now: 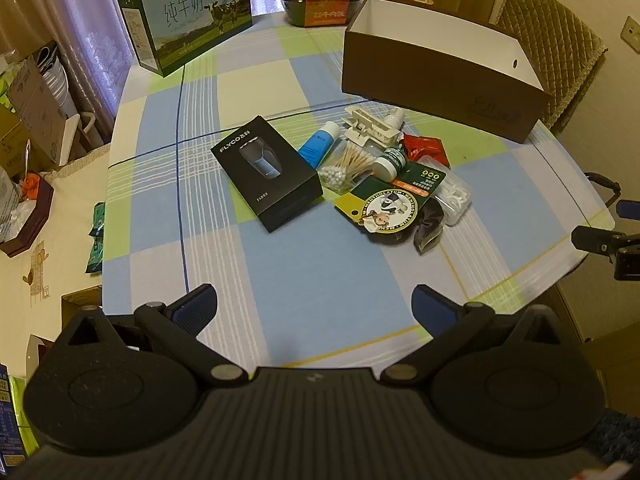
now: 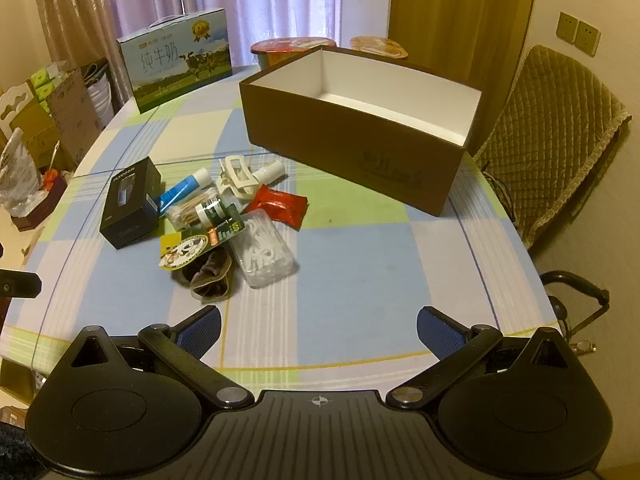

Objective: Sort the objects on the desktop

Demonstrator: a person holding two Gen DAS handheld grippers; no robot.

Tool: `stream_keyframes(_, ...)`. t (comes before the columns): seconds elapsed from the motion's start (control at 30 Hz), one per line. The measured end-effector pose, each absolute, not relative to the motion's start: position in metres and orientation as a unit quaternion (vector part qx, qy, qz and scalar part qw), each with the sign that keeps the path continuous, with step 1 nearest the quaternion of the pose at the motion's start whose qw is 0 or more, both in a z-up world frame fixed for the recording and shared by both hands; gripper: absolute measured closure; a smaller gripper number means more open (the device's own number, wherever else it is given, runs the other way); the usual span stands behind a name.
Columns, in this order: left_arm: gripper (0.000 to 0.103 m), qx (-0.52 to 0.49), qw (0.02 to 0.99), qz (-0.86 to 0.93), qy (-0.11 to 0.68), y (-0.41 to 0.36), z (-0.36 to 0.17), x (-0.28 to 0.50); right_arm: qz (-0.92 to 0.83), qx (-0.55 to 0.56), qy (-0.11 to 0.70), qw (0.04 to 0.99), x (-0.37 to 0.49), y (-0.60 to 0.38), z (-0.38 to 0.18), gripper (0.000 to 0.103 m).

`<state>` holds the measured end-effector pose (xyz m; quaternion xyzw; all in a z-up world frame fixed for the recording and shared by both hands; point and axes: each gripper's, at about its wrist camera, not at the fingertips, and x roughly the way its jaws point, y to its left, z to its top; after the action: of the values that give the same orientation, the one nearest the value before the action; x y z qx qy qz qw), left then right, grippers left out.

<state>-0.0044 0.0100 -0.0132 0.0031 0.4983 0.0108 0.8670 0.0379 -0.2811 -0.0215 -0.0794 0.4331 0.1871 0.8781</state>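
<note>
A heap of small items lies mid-table: a black shaver box (image 1: 268,172) (image 2: 130,204), a blue tube (image 1: 318,144) (image 2: 182,191), cotton swabs (image 1: 346,166), a white hair clip (image 1: 370,126) (image 2: 236,176), a red packet (image 1: 426,148) (image 2: 280,206), a green card (image 1: 390,204) (image 2: 188,250), a clear floss-pick case (image 2: 264,254) and a dark scrunchie (image 2: 208,274). Behind stands an open brown box (image 1: 436,80) (image 2: 352,148), white inside. My left gripper (image 1: 314,308) hovers open over the near table edge. My right gripper (image 2: 318,330) is open too, holding nothing.
A milk carton (image 1: 186,12) (image 2: 178,58) and food bowls (image 1: 322,0) (image 2: 292,46) stand at the table's far end. A quilted chair (image 2: 556,148) is at the right. Cartons and clutter fill the floor at the left (image 1: 32,120). The checked tablecloth (image 1: 320,256) shows before the heap.
</note>
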Motion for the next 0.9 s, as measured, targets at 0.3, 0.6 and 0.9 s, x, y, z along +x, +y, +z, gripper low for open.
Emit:
stream_keyframes(0.3, 0.001, 0.002, 0.867, 0.013, 0.499, 0.0106, -0.0137, -0.0015, 0.189, -0.081, 0.433, 0.878, 0.0412, -0.2796, -0.0207, 0.002)
stream_keyframes(0.6, 0.001, 0.001, 0.866, 0.014, 0.500, 0.0108, -0.0130, 0.0005, 0.196, -0.081, 0.434, 0.876, 0.0453, -0.2776, -0.0218, 0.002)
stream_keyframes(0.9, 0.001, -0.001, 0.866, 0.015, 0.500, 0.0141, -0.0135, 0.0019, 0.199, -0.083, 0.433, 0.875, 0.0477, -0.2733, -0.0227, 0.002)
